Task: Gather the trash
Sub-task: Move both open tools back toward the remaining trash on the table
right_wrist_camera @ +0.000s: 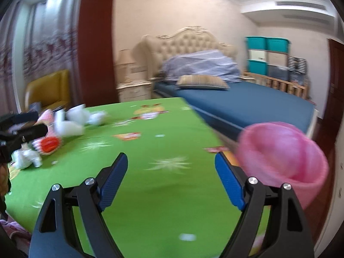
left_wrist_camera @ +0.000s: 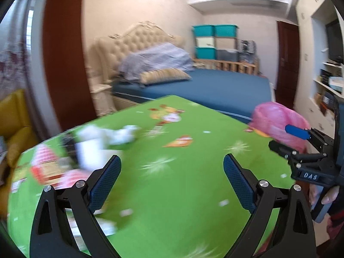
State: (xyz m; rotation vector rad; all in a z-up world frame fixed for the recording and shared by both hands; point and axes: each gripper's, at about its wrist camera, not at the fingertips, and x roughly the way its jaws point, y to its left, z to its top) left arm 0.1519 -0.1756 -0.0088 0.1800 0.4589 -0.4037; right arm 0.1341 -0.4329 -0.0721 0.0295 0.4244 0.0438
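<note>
Blurrily, left gripper (left_wrist_camera: 172, 180) fingers spread wide over green table (left_wrist_camera: 172, 204), right gripper (right_wrist_camera: 171, 178) fingers spread and empty too, crumpled white trash (right_wrist_camera: 71, 122) at table's far left, pink-lined bin (right_wrist_camera: 283, 157) beside right edge.

One legible mark: the letters "DAS" on the right gripper (left_wrist_camera: 298, 137)

The white letters stand on a small dark plate on the black body of that gripper, seen at the right edge of the left wrist view. Printed patches on the green tablecloth (left_wrist_camera: 172, 193) and the wrappers among the trash (right_wrist_camera: 49, 144) are too blurred to read.
</note>
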